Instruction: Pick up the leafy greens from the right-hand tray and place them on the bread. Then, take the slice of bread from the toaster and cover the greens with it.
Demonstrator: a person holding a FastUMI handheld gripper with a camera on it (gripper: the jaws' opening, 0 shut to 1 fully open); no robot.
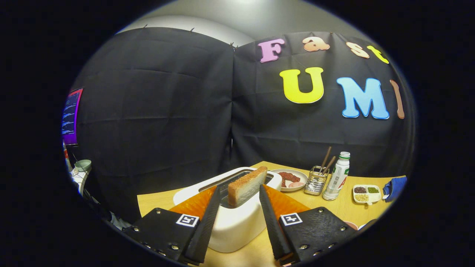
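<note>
Gripper (pixel 239 200) — fingers spread wide apart, nothing clamped; it hangs over the near end of the toaster, one finger on each side of the slot. The fingertips reach about level with the near end of the bread, with a clear gap on both sides, so neither finger touches it.

Bread (pixel 246 185) — one toasted slice, standing on edge in the toaster slot, risen well above the top, browned crust upward, pale crumb face turned toward the right finger. It sits between the fingers and runs on beyond them.

Toaster (pixel 233 222) — white, rounded body, long dark slot along the top; it stands on the table (pixel 345 209), a light wood surface, directly under the gripper.

Plate (pixel 293 180) — small, round, pale, just behind the far end of the toaster; it holds reddish-brown food and a pale piece at its near rim.

Holder (pixel 315 181) — clear glass, right of the plate, with brown sticks (pixel 326 161) leaning out of it.

Bottle (pixel 337 178) — white, green cap, upright, just beside the holder on its right.

Dish (pixel 366 193) — small, white, divided, right of the bottle; dark, green and pale beans lie in separate compartments.

Cloth (pixel 394 187) — blue, bunched, at the table's far right edge, beside the dish.

Screen (pixel 70 116) — lit, off to the left of the booth wall, well apart from the table; a pale green cup (pixel 83 165) stands below it.
</note>
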